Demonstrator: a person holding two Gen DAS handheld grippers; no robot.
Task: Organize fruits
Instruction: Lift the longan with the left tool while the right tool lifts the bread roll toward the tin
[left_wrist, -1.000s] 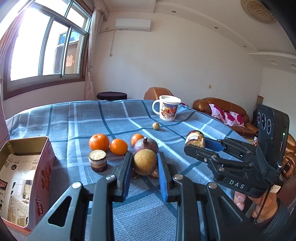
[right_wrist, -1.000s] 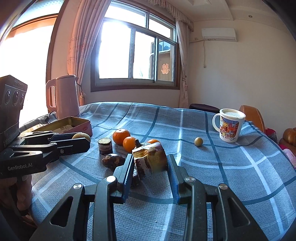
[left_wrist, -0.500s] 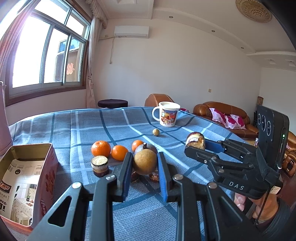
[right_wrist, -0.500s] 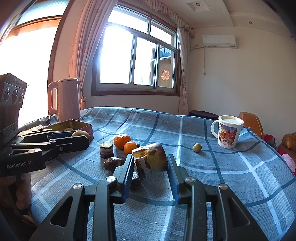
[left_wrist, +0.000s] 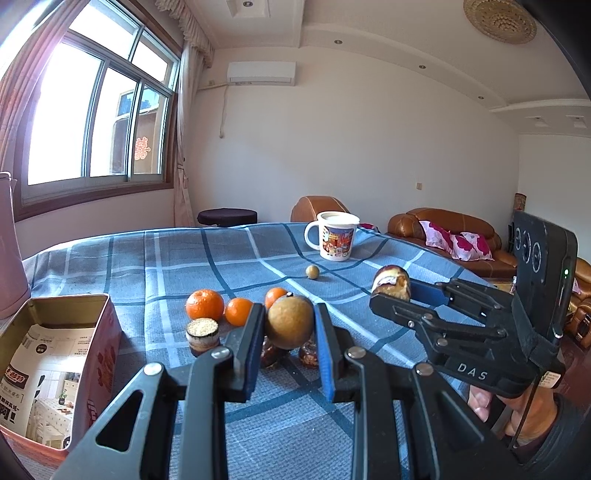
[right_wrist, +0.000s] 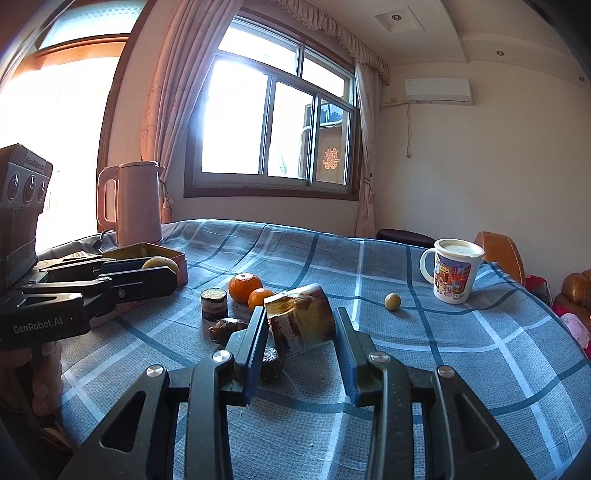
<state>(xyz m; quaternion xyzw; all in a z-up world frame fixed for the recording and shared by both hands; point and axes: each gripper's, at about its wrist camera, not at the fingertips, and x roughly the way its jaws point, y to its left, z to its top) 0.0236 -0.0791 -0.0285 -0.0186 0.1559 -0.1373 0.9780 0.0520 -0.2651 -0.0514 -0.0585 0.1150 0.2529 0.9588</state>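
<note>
Tablecloth (left_wrist: 177, 258) in blue plaid covers the table that carries everything, with a white line grid running to its far edge. At the table's left edge stands a pink kettle (right_wrist: 129, 203), and just in front of it an open gold-lined tin box (left_wrist: 55, 354) with printed paper lying inside. Near the far right edge sits a white cartoon mug (left_wrist: 334, 236), upright, handle to the left.

The left gripper (left_wrist: 288, 332) is clamped on a round tan-brown fruit (left_wrist: 290, 321), blue pads pressing both sides, the fruit held clear above the cloth over the middle cluster. The right gripper (right_wrist: 301, 328) is clamped on a stubby brown-and-yellow piece (right_wrist: 301, 317) with a pale cut face, tilted in the pads; what kind of food it is I cannot tell. Each gripper shows in the other's view, with a hand (left_wrist: 524, 417) on the right one's grip.

In the middle of the table, three small oranges (left_wrist: 205, 304) lie close together, the third partly hidden behind the held fruit. Just in front of them stands a short dark cylinder (left_wrist: 202, 334) with a pale grainy top. A few dark brown lumps (right_wrist: 225, 328) lie on the cloth under the grippers. A small yellow-green ball (right_wrist: 392, 301) of fruit lies alone between the cluster and the mug.
</note>
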